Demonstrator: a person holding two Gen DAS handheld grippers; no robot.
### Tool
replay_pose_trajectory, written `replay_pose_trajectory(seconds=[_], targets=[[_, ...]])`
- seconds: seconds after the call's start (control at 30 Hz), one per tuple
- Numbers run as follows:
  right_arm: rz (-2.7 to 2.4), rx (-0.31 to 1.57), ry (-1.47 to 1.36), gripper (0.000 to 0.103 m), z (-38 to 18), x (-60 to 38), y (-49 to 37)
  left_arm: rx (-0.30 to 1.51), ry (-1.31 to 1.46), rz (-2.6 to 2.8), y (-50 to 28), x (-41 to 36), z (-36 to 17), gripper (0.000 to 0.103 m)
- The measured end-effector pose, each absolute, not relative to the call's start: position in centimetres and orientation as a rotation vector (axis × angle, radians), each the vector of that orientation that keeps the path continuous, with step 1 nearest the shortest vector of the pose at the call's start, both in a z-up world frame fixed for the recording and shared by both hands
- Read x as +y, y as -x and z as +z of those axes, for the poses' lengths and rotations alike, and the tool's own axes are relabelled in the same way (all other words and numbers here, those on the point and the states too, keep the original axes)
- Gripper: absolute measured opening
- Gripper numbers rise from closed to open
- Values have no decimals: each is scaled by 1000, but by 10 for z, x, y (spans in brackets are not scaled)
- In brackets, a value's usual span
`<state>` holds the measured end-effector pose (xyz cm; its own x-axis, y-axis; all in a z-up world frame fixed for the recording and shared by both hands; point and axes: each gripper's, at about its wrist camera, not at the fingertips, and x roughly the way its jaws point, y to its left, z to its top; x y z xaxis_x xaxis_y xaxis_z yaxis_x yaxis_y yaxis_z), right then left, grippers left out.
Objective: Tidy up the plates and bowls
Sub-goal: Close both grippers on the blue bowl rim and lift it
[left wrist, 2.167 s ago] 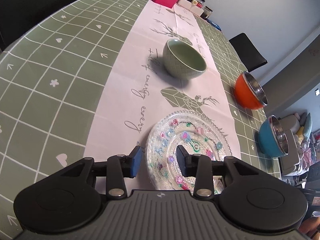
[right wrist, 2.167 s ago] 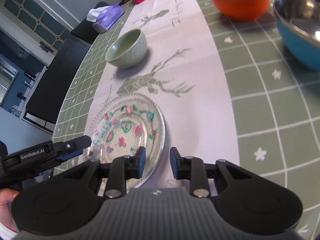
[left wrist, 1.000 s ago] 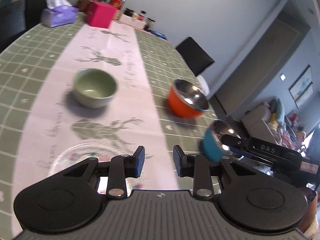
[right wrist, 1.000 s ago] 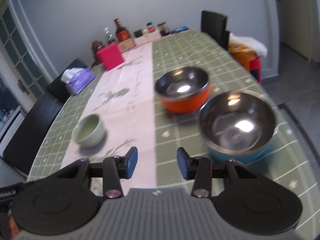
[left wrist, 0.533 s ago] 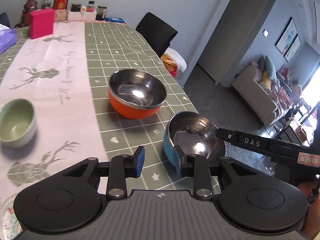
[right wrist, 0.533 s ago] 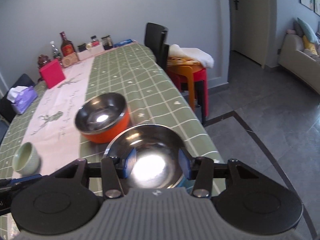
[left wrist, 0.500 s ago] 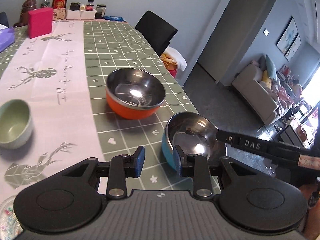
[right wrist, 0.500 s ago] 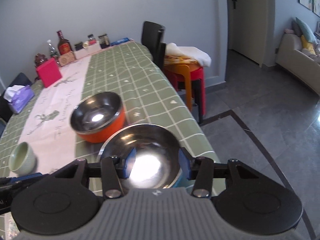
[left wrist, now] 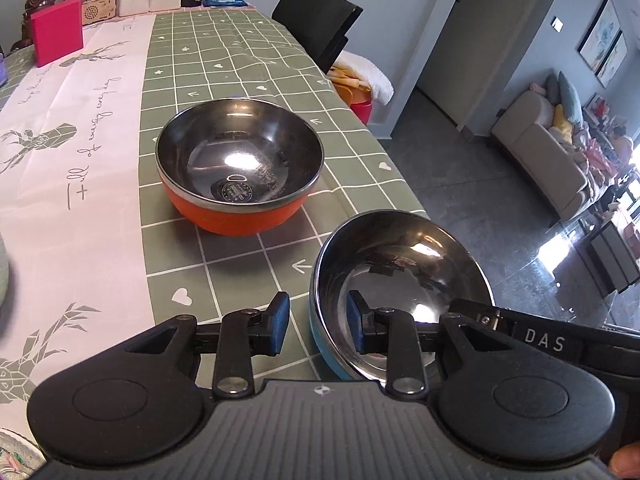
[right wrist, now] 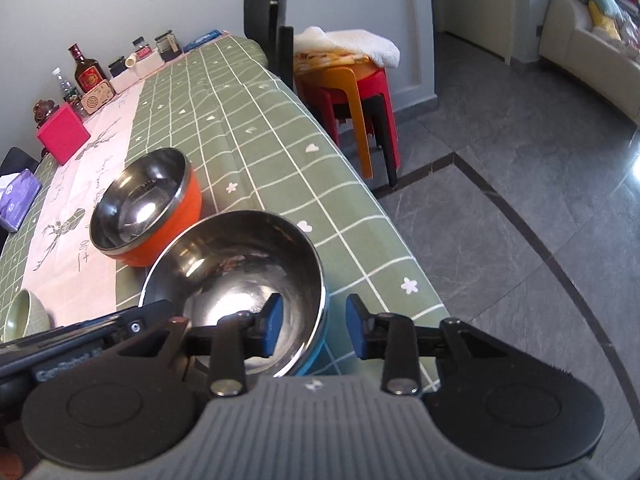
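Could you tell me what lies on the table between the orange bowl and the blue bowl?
Nothing lies there: in the left wrist view only bare green checked tablecloth separates the orange bowl from the blue bowl. The right wrist view overlaps them, hiding the gap.

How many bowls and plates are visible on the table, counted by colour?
Orange bowl: 1
Blue bowl: 1
Green bowl: 1
Patterned glass plate, only its edge visible: 1
Total: 4

Glossy, mirror-like metal is seen inside the 2 bowls, the orange bowl (left wrist: 239,172) and the blue bowl (left wrist: 400,280); the tablecloth (left wrist: 240,60) looks smooth and matt.
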<state>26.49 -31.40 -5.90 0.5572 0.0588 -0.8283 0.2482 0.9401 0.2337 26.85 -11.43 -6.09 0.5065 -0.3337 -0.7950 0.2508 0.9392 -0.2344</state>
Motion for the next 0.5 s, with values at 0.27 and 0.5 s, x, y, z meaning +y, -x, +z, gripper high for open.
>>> replay_pose_trajectory(seconds=[0.27, 0.5], targets=[[-107, 997, -381, 11, -63, -316, -266, 1004, 35, -338, -272, -127, -64, 16], [-62, 966, -345, 11, -54, -308, -260, 999, 7, -319, -258, -118, -56, 13]])
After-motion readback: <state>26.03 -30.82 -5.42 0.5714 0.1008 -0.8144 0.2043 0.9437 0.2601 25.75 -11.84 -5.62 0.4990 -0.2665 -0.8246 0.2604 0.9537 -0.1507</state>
